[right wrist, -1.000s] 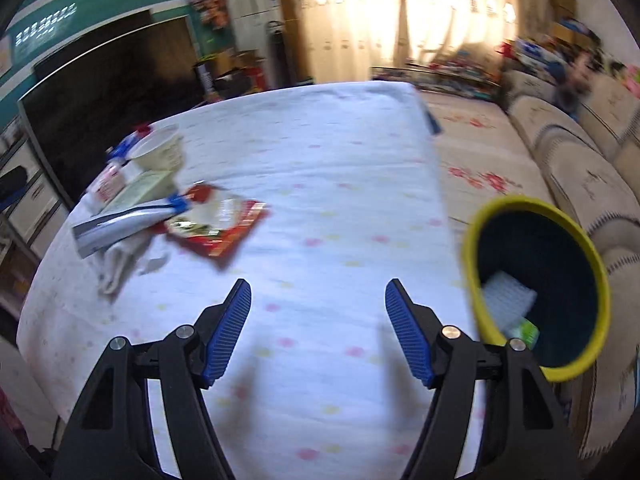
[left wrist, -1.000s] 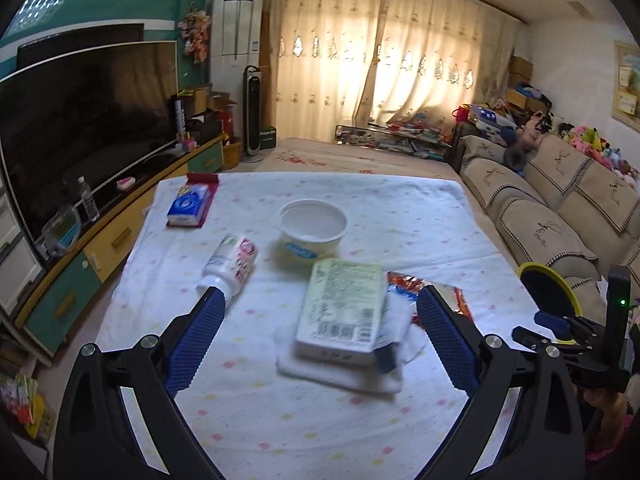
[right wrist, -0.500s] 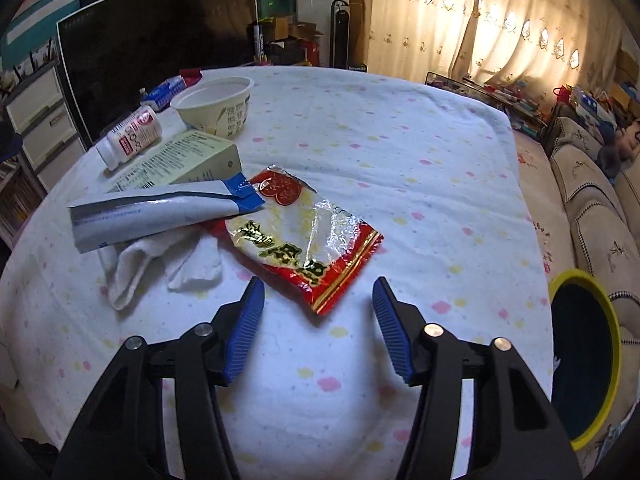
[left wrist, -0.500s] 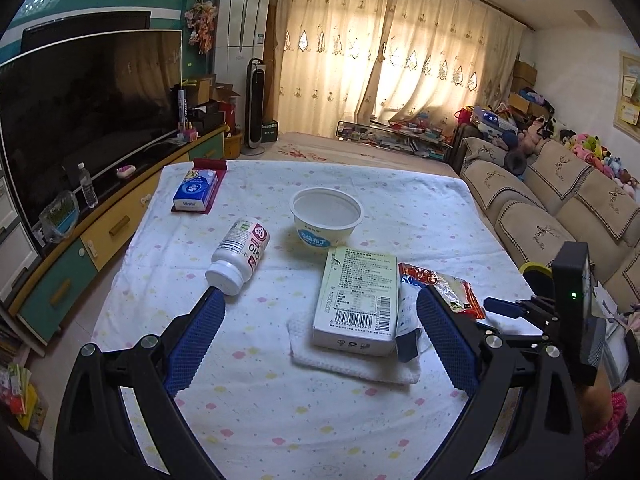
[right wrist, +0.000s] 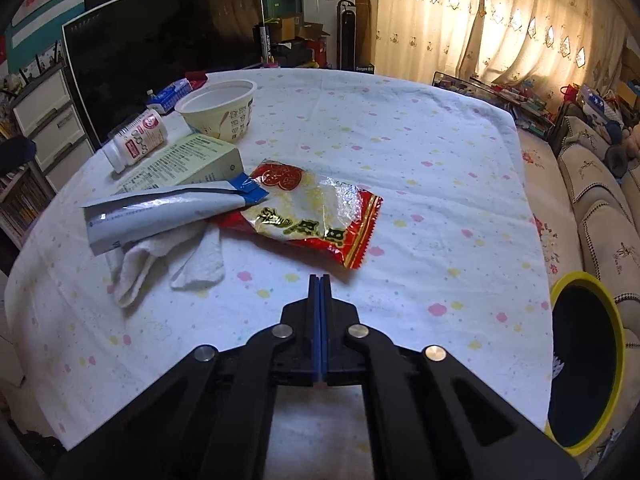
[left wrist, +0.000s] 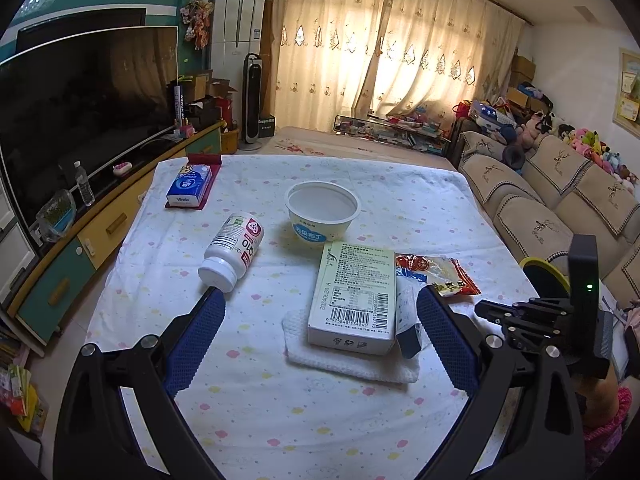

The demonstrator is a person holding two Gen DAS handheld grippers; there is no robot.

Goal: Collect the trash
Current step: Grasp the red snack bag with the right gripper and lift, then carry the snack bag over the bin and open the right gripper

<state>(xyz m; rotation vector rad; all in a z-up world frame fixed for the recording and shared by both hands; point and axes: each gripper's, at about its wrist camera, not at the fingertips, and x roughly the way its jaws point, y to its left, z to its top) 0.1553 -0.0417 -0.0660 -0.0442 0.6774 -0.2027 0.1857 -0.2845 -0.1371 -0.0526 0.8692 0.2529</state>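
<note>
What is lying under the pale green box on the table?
The box rests on a folded white cloth, with a grey tube beside it. Whatever else lies beneath the box is covered.

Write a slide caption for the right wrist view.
Right gripper shut and empty just short of a red snack wrapper on the cloth-covered table; yellow-rimmed bin beside it.

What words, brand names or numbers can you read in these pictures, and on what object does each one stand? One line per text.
"Q10": white pill bottle lying on its side.
"Vinda": blue tissue pack.
"20240524 A": side of the pale green box, beside its barcode.
Chinese characters on the white bowl, red snack wrapper and silver pouch: too blurred to transcribe.
Box's small print: too small.
</note>
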